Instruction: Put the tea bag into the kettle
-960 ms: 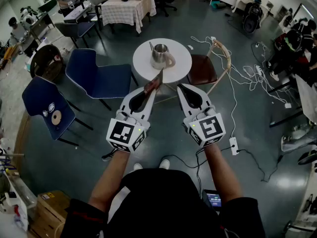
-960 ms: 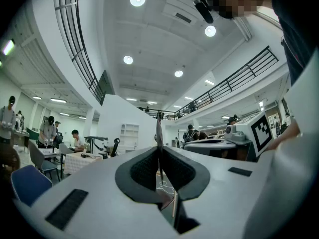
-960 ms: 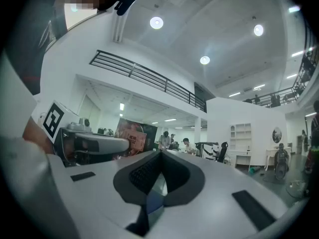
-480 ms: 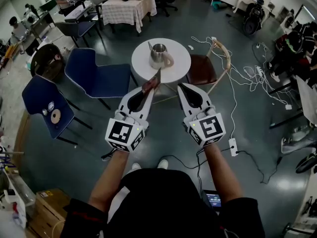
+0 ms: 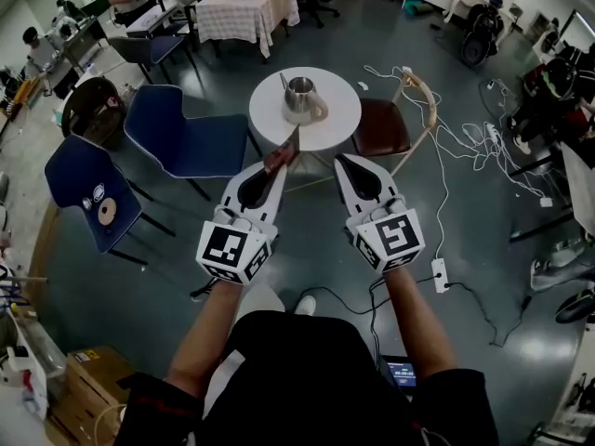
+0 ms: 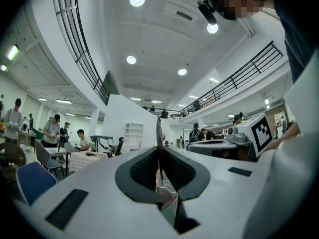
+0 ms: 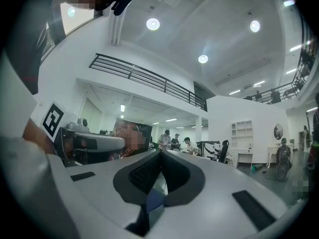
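Little has moved in the last second: the person has taken a small step, one shoe now forward under the body, and the chairs and bench [image 5: 337, 119] have slid slightly in the head view. Both arms are stretched out in front in the same pose as before. That looks like an approach on foot, with the drop itself not yet begun.

The kettle [image 5: 299, 98] stands upright on the round bench, lid off as far as I can tell, well ahead of both tools.

The left hand-held gripper [image 5: 273, 168] is closed tight on the tea bag [image 5: 287, 150], a thin reddish packet that sticks up edge-on past the jaw tips [image 6: 159, 138] and points toward the kettle. The right hand-held gripper [image 5: 341, 160] has its jaws pressed together with nothing between them, level with the left and just beside it.
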Motion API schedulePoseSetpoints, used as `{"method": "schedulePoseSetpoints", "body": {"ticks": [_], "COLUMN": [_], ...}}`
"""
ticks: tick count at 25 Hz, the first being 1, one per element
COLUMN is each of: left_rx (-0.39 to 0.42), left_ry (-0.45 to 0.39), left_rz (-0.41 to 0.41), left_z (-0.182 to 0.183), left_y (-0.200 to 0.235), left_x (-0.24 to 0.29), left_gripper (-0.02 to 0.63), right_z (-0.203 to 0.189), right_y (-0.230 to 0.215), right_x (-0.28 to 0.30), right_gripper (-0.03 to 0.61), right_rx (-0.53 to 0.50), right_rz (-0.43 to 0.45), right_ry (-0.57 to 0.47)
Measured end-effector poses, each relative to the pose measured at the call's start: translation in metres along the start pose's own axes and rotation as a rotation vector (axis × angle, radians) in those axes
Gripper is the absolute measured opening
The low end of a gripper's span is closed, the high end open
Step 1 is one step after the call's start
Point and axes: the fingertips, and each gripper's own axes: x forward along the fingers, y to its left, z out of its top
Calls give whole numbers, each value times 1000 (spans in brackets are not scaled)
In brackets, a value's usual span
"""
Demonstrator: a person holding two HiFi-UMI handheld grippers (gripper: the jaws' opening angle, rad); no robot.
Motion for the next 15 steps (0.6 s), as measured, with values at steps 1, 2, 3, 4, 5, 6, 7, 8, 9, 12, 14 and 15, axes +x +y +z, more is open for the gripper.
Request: {"method": "schedulePoseSetpoints", "body": {"ticks": [1, 2, 3, 4, 5, 6, 7, 8, 9, 12, 14, 15], "left_rx": [0, 1, 2, 3, 4, 4, 5, 5, 3, -2, 0, 1], "left_ry": [2, 4, 5, 3, 2, 0, -1, -1, -1, -1, 1, 0], "left_rz": [1, 2, 3, 4, 5, 5, 5, 5, 4, 1, -2, -3], "left_z": [-1, -2, -2, -2, -1, 0, 0, 0, 0, -2, -2, -2], "left_y": [0, 0, 1, 2, 2, 3, 3, 4, 5, 12, 18, 21], "left_x": [0, -1, -1, -1, 0, 2, 4, 7, 9, 14, 19, 22], "left_gripper": [34, 34, 34, 34, 34, 34, 34, 34, 34, 34, 34, 34], "right_z": [-1, -2, -2, -2, -2, -2, -2, -3, -5, -8, -7, -6], "right_y": [1, 2, 3, 3, 2, 1, -2, -4, -6, -11, -14, -16], "right_x": [0, 0, 1, 1, 2, 3, 3, 4, 6, 13, 21, 25], "right_gripper": [17, 17, 17, 17, 17, 17, 17, 17, 17, 17, 17, 17], "right_rx": [-14, -28, -42, -54, -59, -56, -46, -36, -29, -22, -12, -7], "right_rz": [-1, -3, -6, -9, -10, -11, -11, -11, -12, -16, -19, -20], "right_ry": [4, 7, 8, 8, 7, 7, 7, 8, 10, 12, 6, 0]}}
